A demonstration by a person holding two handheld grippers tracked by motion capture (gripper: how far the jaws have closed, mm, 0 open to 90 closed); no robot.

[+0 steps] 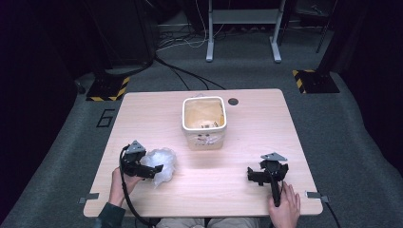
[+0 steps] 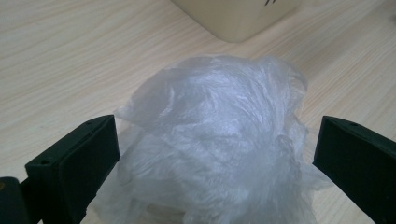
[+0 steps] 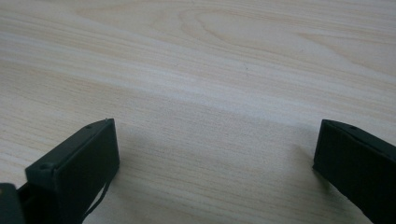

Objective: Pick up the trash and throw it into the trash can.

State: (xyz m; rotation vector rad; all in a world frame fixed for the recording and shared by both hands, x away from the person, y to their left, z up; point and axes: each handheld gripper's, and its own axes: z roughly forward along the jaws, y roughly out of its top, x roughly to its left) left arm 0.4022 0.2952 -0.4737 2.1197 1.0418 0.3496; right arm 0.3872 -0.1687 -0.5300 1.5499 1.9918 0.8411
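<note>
Crumpled clear plastic, a thin bag [image 1: 161, 164], lies on the table [image 1: 247, 123] at lower left of the high view, apart from the bin [image 1: 204, 121] that stands upper right of it near the middle. The left gripper [image 1: 153, 170] reaches it from the left, and in the left gripper view its jaws stand wide apart on either side of the bag [image 2: 219, 144]; the left jaw looks to be brushing the film and the right jaw just clear of it, neither pressing in. The bin's corner [image 2: 238, 18] shows at the top of that view. The left hand [image 1: 122, 183] comes up from the bottom edge, forearm angled toward the near left corner. At lower right the right gripper [image 1: 257, 176] sits low over bare wood with its jaws spread and nothing between them, the right hand [image 1: 285, 209] at the near edge. Open wood lies between the two grippers and along the table's right side. The bag lies near the front left edge, with a strip of wood beyond it.
</note>
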